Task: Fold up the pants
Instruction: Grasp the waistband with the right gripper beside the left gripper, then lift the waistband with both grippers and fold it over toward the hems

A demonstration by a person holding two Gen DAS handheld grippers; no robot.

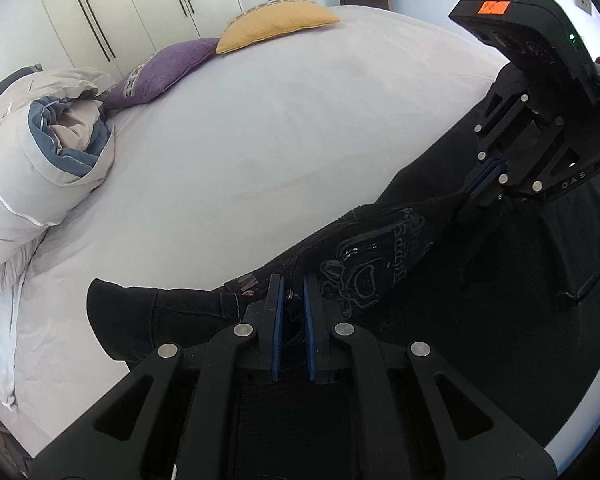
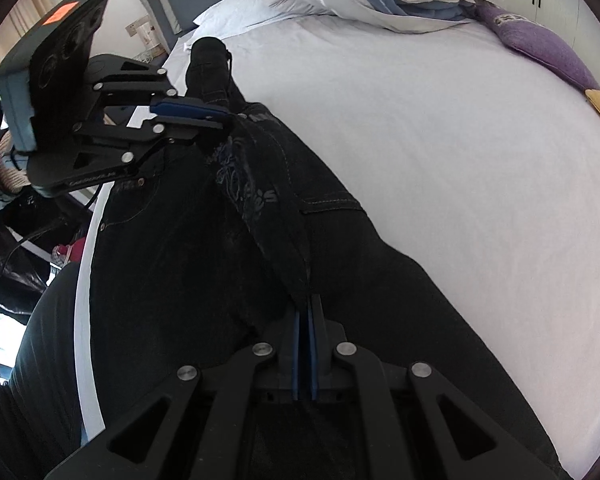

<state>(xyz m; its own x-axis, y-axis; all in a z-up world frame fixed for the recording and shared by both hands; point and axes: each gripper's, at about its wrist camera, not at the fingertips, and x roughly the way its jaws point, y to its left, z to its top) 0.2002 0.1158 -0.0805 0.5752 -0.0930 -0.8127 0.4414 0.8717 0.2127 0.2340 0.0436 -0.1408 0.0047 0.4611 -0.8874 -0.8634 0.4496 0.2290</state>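
Observation:
Black jeans point(image 1: 380, 248) with a stitched pocket lie along the near edge of the bed, one leg end sticking out to the left. My left gripper point(image 1: 293, 292) is shut on the waistband fabric, a metal button showing between its blue pads point(image 1: 276, 312). My right gripper point(image 1: 466, 196) stands at the upper right, shut on the same raised edge. In the right wrist view the right gripper point(image 2: 305, 300) pinches a taut fold of the jeans point(image 2: 204, 240). That fold stretches to the left gripper point(image 2: 228, 118) at the upper left.
The pale bed sheet point(image 1: 260, 140) spreads beyond the jeans. A rolled duvet point(image 1: 40, 140), a purple cushion point(image 1: 160, 72) and a yellow cushion point(image 1: 276, 24) line its far side. White wardrobe doors point(image 1: 120, 0) stand behind. A person's dark-clad leg point(image 2: 48, 320) is beside the bed edge.

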